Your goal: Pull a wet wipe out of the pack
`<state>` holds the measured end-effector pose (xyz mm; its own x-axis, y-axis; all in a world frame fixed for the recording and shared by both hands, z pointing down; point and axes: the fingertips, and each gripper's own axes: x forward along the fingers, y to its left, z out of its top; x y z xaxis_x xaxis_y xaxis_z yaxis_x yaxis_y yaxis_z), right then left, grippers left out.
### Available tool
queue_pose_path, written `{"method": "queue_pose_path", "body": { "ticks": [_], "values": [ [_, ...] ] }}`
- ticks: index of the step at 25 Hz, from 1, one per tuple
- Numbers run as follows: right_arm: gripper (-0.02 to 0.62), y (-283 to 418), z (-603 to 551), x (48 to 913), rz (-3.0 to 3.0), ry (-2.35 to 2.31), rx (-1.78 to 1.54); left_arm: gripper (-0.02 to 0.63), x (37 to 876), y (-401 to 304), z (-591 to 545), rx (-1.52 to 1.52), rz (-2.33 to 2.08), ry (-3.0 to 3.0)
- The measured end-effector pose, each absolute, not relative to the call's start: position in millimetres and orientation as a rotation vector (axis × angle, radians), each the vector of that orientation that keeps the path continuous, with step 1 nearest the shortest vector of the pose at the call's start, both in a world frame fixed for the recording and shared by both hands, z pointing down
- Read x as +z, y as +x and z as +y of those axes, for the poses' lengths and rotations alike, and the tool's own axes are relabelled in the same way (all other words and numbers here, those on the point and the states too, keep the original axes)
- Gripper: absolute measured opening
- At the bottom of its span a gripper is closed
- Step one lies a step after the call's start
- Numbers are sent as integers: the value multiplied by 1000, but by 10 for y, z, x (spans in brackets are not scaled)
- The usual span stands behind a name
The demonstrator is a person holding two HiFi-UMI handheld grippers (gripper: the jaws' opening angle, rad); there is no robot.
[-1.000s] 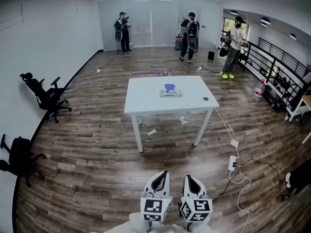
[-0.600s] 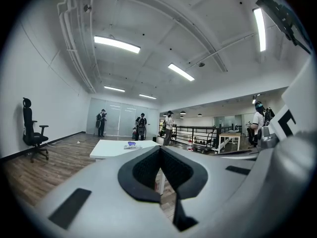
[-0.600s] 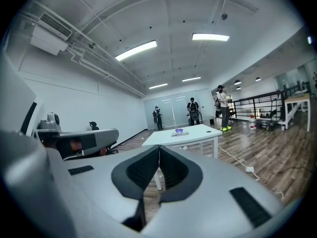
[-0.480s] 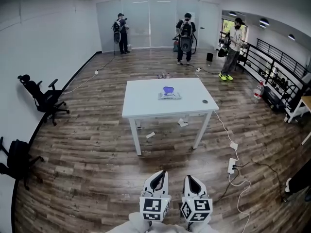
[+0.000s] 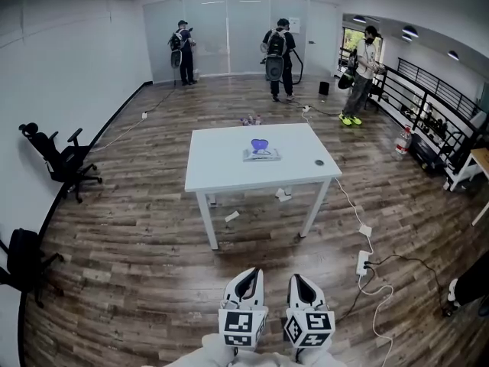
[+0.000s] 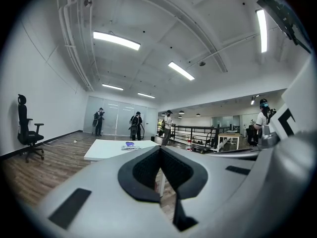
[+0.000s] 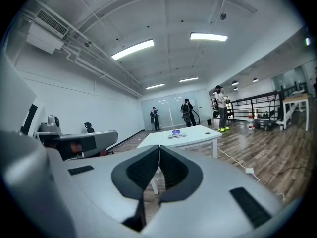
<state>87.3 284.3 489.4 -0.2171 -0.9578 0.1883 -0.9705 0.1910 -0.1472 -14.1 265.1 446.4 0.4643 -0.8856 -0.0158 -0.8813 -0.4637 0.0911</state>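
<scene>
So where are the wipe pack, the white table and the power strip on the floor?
wipe pack [image 5: 262,155], head view, middle of its body.
white table [image 5: 225,163], head view, bare tabletop left of the pack.
power strip [image 5: 362,263], head view, middle of its white body.

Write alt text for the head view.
The left gripper and right gripper, both shut and empty, point across a wood floor toward a white rectangular table well ahead. A flat wet wipe pack with a purple top lies on it; three people stand far behind.
</scene>
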Motion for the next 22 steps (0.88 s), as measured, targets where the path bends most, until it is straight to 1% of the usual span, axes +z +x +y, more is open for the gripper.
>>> {"method": "queue_pose_path", "body": {
  "ticks": [22],
  "values": [
    [9,788,1754,4919,-2386,1924,422,0,4489,-220,1600,-60,-1579,2612]
  ]
}}
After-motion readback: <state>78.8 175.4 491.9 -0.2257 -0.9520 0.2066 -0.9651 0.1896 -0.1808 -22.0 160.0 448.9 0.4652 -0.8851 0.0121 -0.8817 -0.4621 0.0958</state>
